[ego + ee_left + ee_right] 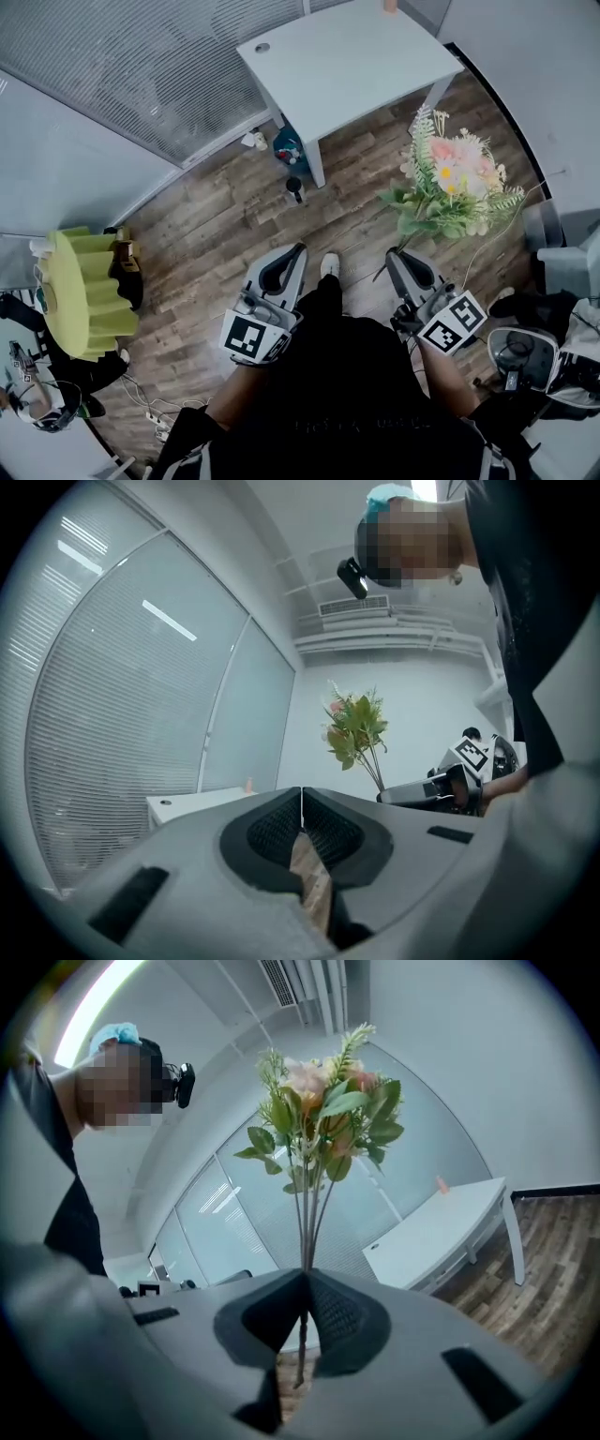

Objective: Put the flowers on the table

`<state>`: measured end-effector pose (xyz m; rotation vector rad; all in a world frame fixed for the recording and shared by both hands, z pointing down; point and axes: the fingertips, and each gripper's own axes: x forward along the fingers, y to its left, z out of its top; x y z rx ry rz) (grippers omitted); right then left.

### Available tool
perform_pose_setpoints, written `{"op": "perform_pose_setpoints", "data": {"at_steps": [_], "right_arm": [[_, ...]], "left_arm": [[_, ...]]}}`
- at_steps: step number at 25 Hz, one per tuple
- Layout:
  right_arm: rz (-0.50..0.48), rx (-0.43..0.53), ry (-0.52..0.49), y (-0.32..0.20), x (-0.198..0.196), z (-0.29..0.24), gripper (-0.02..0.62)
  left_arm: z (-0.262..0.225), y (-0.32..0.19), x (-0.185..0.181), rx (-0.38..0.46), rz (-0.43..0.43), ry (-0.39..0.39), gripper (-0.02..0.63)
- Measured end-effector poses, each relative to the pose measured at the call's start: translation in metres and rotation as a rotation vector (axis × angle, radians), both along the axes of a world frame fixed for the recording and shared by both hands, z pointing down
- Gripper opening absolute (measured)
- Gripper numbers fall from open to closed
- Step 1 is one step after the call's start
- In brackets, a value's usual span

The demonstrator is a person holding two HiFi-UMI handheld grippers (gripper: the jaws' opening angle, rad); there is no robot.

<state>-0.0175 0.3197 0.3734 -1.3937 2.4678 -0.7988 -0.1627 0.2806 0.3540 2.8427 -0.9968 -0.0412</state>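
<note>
R gripper (306, 1277) jaws pinched tight on thin stems of the flowers (323, 1115); stem ends poke out below, blooms upright above. L gripper (301, 791) jaws together, nothing btwn. Bouquet over wood floor (225, 216), short of table (347, 56). Orange item (389, 5) on table cut off, unclear.

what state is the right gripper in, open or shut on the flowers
The right gripper is shut on the flowers: its jaws pinch the stems, with the blooms upright above.

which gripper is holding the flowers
The right gripper: its jaws are shut on the stems of the flowers. The left gripper is shut too, on nothing.
</note>
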Motion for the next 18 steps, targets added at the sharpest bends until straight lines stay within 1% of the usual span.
{"op": "perform_pose_setpoints", "data": {"at_steps": [2,5,8,14,15,18], "right_arm": [[0.009,0.006,-0.004,-0.011,0.000,-0.001,0.037],[0.018,0.005,0.000,-0.041,0.003,-0.004,0.037],[0.030,0.003,-0.001,-0.070,0.003,-0.009,0.037],[0.069,0.019,-0.004,-0.086,0.020,-0.013,0.037],[0.077,0.018,-0.003,-0.087,0.024,-0.013,0.037],[0.101,0.015,-0.002,-0.090,0.032,-0.012,0.037]], "left_arm": [[-0.001,-0.010,0.001,0.001,0.011,0.012,0.023],[-0.004,-0.040,0.004,0.007,0.004,0.011,0.021],[-0.014,-0.068,0.011,0.018,0.054,0.050,0.021],[-0.010,-0.090,0.033,0.013,0.105,0.046,0.021],[-0.009,-0.091,0.037,0.007,0.114,0.046,0.021],[-0.004,-0.096,0.044,-0.047,0.122,0.037,0.021]]}}
